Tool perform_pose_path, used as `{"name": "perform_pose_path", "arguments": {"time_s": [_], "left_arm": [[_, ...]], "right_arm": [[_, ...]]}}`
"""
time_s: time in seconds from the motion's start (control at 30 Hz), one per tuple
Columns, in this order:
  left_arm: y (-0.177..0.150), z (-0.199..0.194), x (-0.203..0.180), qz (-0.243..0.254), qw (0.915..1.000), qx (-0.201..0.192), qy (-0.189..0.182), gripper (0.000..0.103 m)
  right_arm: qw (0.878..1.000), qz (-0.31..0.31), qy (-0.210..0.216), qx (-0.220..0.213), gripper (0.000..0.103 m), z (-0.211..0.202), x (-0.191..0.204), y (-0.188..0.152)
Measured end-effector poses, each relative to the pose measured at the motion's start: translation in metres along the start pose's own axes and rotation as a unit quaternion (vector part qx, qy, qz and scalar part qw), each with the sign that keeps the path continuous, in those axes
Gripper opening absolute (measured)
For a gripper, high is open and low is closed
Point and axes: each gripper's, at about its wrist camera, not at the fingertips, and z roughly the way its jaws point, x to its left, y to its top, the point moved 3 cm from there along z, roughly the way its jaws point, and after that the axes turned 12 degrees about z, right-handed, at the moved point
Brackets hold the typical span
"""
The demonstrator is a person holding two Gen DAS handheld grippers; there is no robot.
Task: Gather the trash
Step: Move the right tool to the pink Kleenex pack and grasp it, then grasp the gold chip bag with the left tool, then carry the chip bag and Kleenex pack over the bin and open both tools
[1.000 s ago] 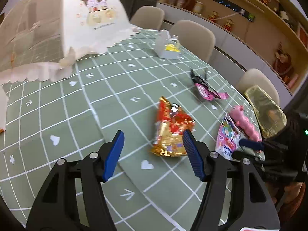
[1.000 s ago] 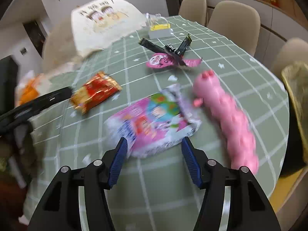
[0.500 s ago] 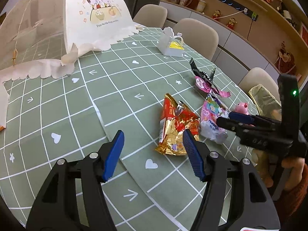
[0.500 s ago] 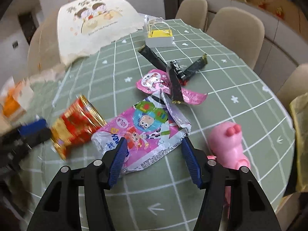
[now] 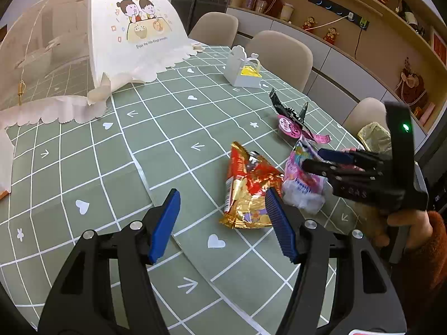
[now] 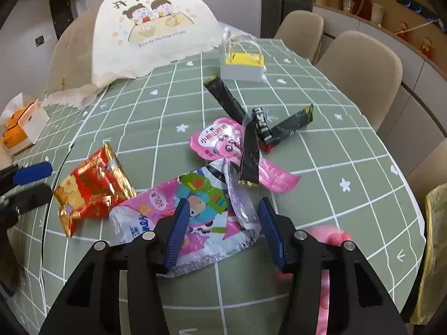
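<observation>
On the green checked tablecloth (image 5: 83, 145) lies a red and gold snack bag (image 5: 248, 187) (image 6: 92, 184). Beside it is a pink cartoon wrapper (image 5: 300, 178) (image 6: 156, 203). My right gripper (image 6: 223, 203) (image 5: 314, 158) straddles that wrapper's torn end. Its jaws are closing, and the pads are not seen pressing on the wrapper. My left gripper (image 5: 222, 195) hangs open over the cloth, its right finger just in front of the snack bag, nothing between its fingers. Farther back lie a round pink wrapper (image 6: 218, 139) and black wrappers (image 6: 223, 95).
A pink plush toy (image 6: 335, 236) lies behind my right finger. A yellow bag (image 6: 435, 223) hangs at the table's right edge. A small gift box (image 6: 245, 64), a mesh food cover (image 5: 134, 28) and an orange box (image 6: 19, 128) stand farther off. Chairs (image 6: 360, 64) line the far side.
My right gripper moved left from beside the pink toy to over the pink wrapper, and its jaws narrowed. The left gripper stayed still and open.
</observation>
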Motion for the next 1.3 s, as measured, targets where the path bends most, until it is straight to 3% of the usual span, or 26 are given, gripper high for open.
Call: {"name": "perform_pose_path", "arguments": {"time_s": [0.1, 0.2, 0.33, 0.47, 0.7, 0.77, 0.83, 0.9, 1.07, 1.3], "left_arm": [[-0.001, 0.004, 0.001, -0.001, 1.0, 0.006, -0.001, 0.06], [-0.002, 0.006, 0.002, -0.004, 0.9999, 0.008, -0.006, 0.06], [-0.001, 0.004, -0.002, 0.004, 0.9999, 0.001, -0.014, 0.06], [0.0, 0.003, -0.011, 0.023, 0.9994, -0.01, -0.025, 0.06], [0.01, 0.015, -0.029, 0.064, 0.9979, -0.001, 0.016, 0.06], [0.011, 0.025, -0.029, 0.059, 0.9977, 0.011, 0.031, 0.06], [0.013, 0.033, -0.025, 0.032, 0.9989, 0.024, 0.024, 0.059], [0.016, 0.036, -0.025, 0.019, 0.9992, 0.027, 0.022, 0.048], [0.019, 0.034, -0.04, 0.021, 0.9993, 0.022, 0.02, 0.031], [0.025, 0.023, -0.089, 0.062, 0.9979, -0.003, 0.022, 0.029]], "right_arm": [[1.0, -0.021, 0.002, 0.001, 0.013, -0.013, 0.003, -0.013], [0.999, -0.033, 0.004, -0.013, 0.008, -0.031, 0.001, -0.03], [0.999, -0.025, 0.033, -0.036, 0.007, -0.063, -0.008, -0.045], [0.998, -0.035, 0.026, -0.046, 0.007, -0.09, -0.02, -0.067], [0.998, -0.031, 0.006, -0.055, 0.007, -0.113, -0.051, -0.095], [0.998, -0.029, 0.006, -0.059, 0.007, -0.12, -0.057, -0.097], [0.997, -0.028, 0.012, -0.066, 0.007, -0.126, -0.061, -0.1], [0.997, -0.03, 0.02, -0.07, 0.007, -0.132, -0.065, -0.103], [0.996, -0.044, 0.024, -0.077, 0.007, -0.141, -0.069, -0.107], [0.994, -0.022, 0.04, -0.102, 0.007, -0.157, -0.088, -0.108]]}}
